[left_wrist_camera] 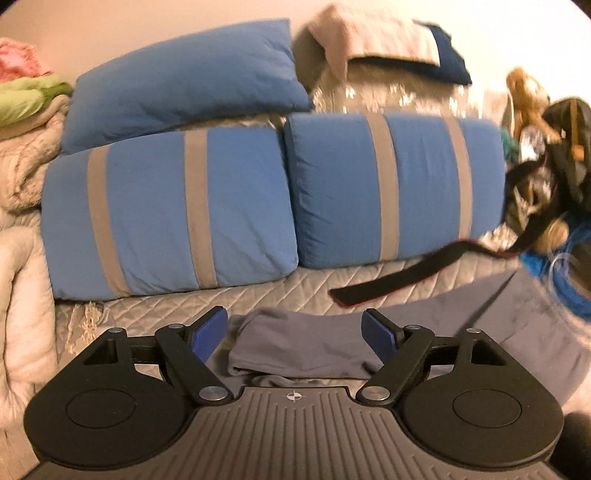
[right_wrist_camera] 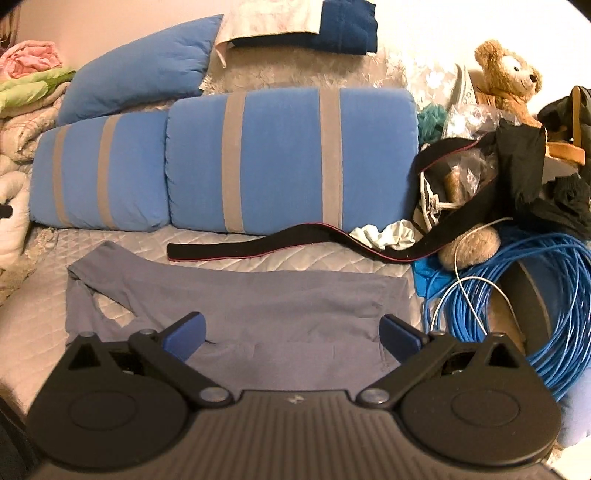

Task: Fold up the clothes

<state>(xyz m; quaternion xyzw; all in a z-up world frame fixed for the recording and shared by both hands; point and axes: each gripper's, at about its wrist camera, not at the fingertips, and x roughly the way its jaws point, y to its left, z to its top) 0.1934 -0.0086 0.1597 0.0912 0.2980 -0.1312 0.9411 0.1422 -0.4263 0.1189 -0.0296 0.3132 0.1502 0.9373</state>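
left wrist view: left gripper (left_wrist_camera: 295, 334) held above the quilted bedspread (left_wrist_camera: 295, 286), jaws spread wide, nothing between the blue pads (left_wrist_camera: 208, 334), released. grey garment (left_wrist_camera: 295, 347) lying on the bedspread just beyond and below the fingertips, its near-left part folded into a thicker bundle, the rest spreading flat toward the right. no contact between pads and fabric visible. black strap (left_wrist_camera: 391, 282) lying on the bedspread beyond the garment, running to the right into a cluttered pile. two blue pillows with grey stripes (left_wrist_camera: 258, 199) set side by side at the far edge of the bedspread, a plain blue pillow (left_wrist_camera: 184, 77) resting on top at far left. right side of this view blurred.

right wrist view: right gripper (right_wrist_camera: 293, 334) also spread wide, pads empty, released, poised over the near part of the same grey garment (right_wrist_camera: 240, 306). garment laid out flat across the bedspread (right_wrist_camera: 37, 332), shoulder strap and armhole at its left end, right edge close to a blue cable coil (right_wrist_camera: 535, 295). black strap (right_wrist_camera: 280, 243) lying between garment and striped pillows (right_wrist_camera: 258, 158), apart from the garment. small pale cloth (right_wrist_camera: 384, 236) resting on the strap at right. teddy bear (right_wrist_camera: 506, 77) sitting at far right above the clutter. folded dark blue cloth (right_wrist_camera: 347, 29) at the far centre. pink and green bedding (right_wrist_camera: 33, 74) heaped at far left.
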